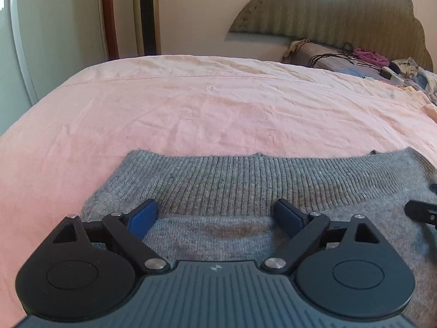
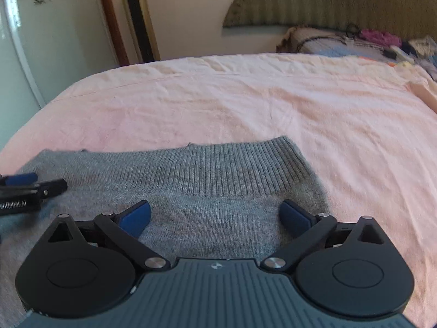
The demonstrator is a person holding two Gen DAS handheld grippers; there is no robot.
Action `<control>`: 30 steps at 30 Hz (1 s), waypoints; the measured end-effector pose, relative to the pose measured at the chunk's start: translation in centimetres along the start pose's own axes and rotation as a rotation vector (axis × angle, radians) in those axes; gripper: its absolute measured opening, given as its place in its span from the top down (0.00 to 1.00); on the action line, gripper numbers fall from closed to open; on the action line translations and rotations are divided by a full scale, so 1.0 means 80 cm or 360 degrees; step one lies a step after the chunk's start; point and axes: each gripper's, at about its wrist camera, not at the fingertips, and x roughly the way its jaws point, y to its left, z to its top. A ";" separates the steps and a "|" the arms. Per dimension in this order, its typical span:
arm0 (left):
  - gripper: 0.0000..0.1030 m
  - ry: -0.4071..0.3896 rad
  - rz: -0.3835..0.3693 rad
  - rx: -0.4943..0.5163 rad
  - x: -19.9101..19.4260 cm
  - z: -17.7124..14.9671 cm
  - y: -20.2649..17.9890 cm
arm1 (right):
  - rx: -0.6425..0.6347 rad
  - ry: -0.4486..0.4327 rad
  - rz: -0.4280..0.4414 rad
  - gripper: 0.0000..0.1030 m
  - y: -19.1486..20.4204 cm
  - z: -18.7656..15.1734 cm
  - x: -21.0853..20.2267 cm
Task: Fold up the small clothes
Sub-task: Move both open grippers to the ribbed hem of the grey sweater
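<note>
Because the grey knit garment (image 1: 245, 186) lying flat on the pink bedsheet (image 1: 191, 104) is soft and limp, grip its ribbed band corners; left gripper (image 1: 215, 217) and right gripper (image 2: 215, 216) hover above it, jaws wide, empty.

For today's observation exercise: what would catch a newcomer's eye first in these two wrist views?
First, the grey knitted garment lying flat on the pink bedsheet, its ribbed band on the far side. Next, the left gripper and the right gripper, both open just above the knit, side by side. Last, the pile of clothes by the padded headboard, far right.
</note>
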 end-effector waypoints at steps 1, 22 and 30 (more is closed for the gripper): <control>0.06 0.0005 0.0023 0.0009 0.001 0.001 -0.003 | 0.0014 0.0004 -0.0001 0.00 0.000 0.001 0.000; 0.02 -0.0060 -0.0051 -0.0014 -0.110 -0.063 -0.007 | 0.0012 0.0023 -0.0006 0.01 0.023 -0.028 -0.078; 0.01 -0.0095 -0.0067 -0.0025 -0.110 -0.092 0.001 | -0.0183 0.0032 0.0002 0.00 0.035 -0.067 -0.087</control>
